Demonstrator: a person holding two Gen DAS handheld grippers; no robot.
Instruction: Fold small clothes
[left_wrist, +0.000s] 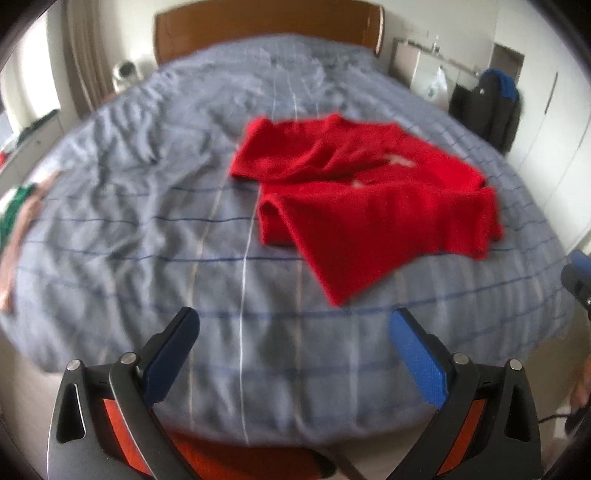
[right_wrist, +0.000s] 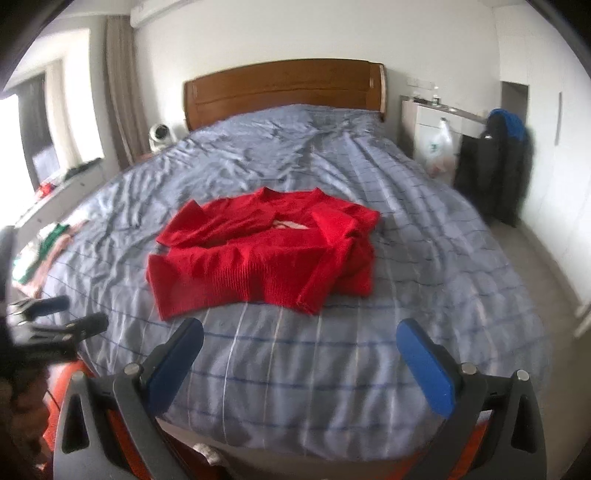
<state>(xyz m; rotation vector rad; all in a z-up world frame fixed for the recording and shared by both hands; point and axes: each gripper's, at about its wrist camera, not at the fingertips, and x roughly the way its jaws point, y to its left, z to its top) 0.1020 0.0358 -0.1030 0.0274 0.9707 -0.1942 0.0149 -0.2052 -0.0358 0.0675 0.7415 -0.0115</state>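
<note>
A small red knit sweater (left_wrist: 354, 195) lies rumpled and partly folded on the bed, right of centre in the left wrist view and centred in the right wrist view (right_wrist: 258, 254). A white patch shows near its collar. My left gripper (left_wrist: 295, 325) is open and empty, held over the near part of the bed, short of the sweater. My right gripper (right_wrist: 299, 332) is open and empty, also short of the sweater's near hem. The left gripper shows at the left edge of the right wrist view (right_wrist: 62, 317).
The bed has a grey-blue checked cover (right_wrist: 332, 369) and a wooden headboard (right_wrist: 284, 88). Green and pink clothes (right_wrist: 44, 243) lie at the bed's left edge. A dark jacket (right_wrist: 495, 162) hangs at the right, beside a white cabinet (right_wrist: 432, 114).
</note>
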